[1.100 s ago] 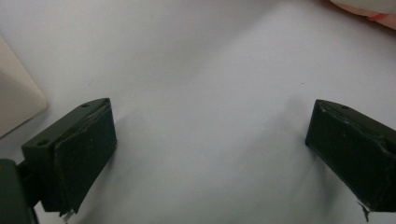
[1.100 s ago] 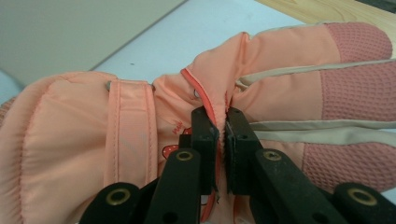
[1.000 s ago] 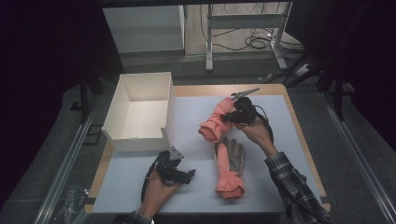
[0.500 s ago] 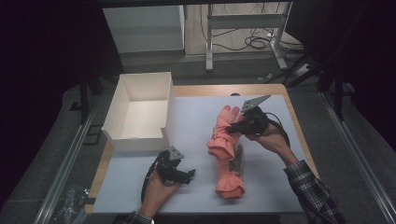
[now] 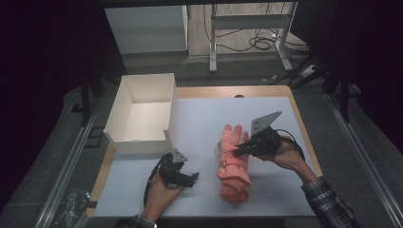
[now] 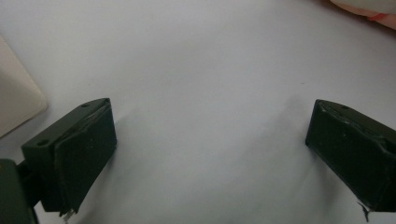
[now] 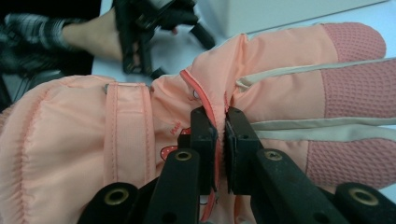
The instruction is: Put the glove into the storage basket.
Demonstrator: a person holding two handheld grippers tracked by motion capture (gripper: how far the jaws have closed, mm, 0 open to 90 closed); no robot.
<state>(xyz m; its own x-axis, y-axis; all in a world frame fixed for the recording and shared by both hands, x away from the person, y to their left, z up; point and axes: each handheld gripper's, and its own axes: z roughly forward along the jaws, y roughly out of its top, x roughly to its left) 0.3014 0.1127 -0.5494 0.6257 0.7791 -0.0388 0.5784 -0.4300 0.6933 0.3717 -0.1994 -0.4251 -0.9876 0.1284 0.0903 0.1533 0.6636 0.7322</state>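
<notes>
Two black handheld grippers work over a pale grey table mat [image 5: 199, 118] in the high view. At the left of that frame sits an open white cardboard box [image 5: 142, 114], rectangular, one corner close above the left gripper [image 5: 192, 177]. That left gripper lies low in the lower-left middle of the frame, held in the person's left hand [image 5: 159, 192]; in the left gripper view its jaws stand spread wide with only bare mat between them. Right of centre lies a salmon-pink padded winter glove [image 5: 233, 164], possibly a pair stacked together, since the folds are hard to separate. Its long axis runs nearly straight up and down the frame, fingertips pointing to the far edge of the table, cuff toward the person. At the glove's right side the right gripper [image 5: 237, 151] reaches in from the right hand [image 5: 285, 156]; in the right gripper view its jaws are pressed together, pinching a raised fold of the glove's [image 7: 140, 121] pink fabric.
</notes>
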